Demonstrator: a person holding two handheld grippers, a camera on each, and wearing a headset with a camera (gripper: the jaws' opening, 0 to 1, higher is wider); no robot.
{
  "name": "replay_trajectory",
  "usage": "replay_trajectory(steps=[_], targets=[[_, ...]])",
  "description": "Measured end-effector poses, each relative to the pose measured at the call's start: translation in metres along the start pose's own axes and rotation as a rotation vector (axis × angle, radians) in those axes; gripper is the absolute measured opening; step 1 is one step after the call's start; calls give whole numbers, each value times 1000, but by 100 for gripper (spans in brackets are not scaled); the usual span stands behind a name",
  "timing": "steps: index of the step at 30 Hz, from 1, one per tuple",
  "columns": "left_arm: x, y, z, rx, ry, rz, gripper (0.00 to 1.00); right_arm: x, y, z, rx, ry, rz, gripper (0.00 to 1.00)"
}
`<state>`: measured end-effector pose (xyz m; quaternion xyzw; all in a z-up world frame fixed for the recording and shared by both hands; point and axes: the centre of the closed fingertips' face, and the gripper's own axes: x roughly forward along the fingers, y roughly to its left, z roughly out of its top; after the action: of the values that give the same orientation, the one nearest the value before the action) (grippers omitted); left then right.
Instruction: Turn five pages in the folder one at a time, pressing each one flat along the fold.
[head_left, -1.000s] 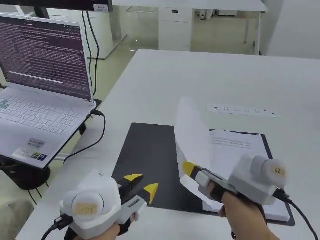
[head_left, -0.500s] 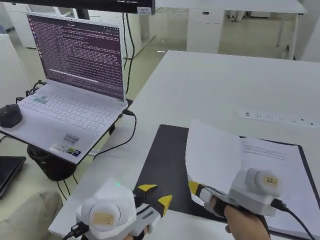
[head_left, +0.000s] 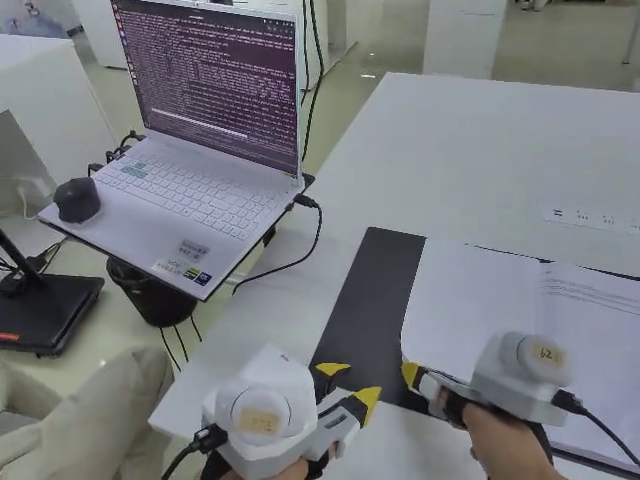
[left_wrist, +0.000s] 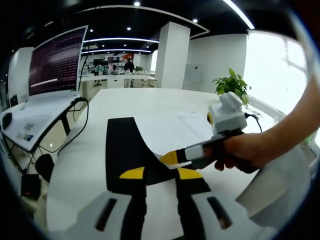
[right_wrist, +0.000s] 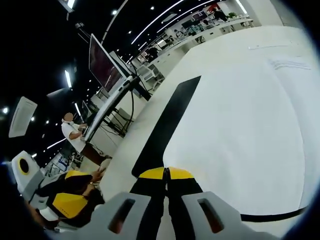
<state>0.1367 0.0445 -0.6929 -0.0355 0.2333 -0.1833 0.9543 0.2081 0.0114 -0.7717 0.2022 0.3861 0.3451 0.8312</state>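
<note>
Where the counter (head_left: 480, 140) meets its near edge in the head view, the folder (head_left: 365, 300) lies open with its black left cover bare. The page (head_left: 470, 300) slopes low over the fold. The right tongs (head_left: 410, 373) pinch the page's near edge. The left tongs (head_left: 350, 383) are spread at the folder's near left corner. A laptop (head_left: 210, 150) stands off the counter's left edge, with a mouse (head_left: 77, 198) just beside it.

In the left gripper view, the jaws stand apart over the black cover. The right tongs enter from the right, held in a hand (left_wrist: 245, 152).

In the right gripper view, the jaws are pressed together on the page's near edge. The black cover runs away to the left.
</note>
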Motion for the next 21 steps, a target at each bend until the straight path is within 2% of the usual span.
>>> replay_trajectory(steps=[5, 11, 16, 18, 21], targets=[[3, 0, -4, -1, 13, 1, 21, 8, -5, -5, 14, 4, -19, 0], [8, 1, -7, -6, 23, 6, 21, 9, -7, -9, 21, 8, -27, 0], [14, 3, -11, -6, 38, 7, 21, 11, -2, -12, 37, 16, 9, 5], [17, 2, -12, -5, 42, 7, 21, 11, 2, -13, 46, 22, 31, 3], [21, 2, -13, -5, 44, 6, 21, 10, 6, -12, 50, 23, 57, 8]])
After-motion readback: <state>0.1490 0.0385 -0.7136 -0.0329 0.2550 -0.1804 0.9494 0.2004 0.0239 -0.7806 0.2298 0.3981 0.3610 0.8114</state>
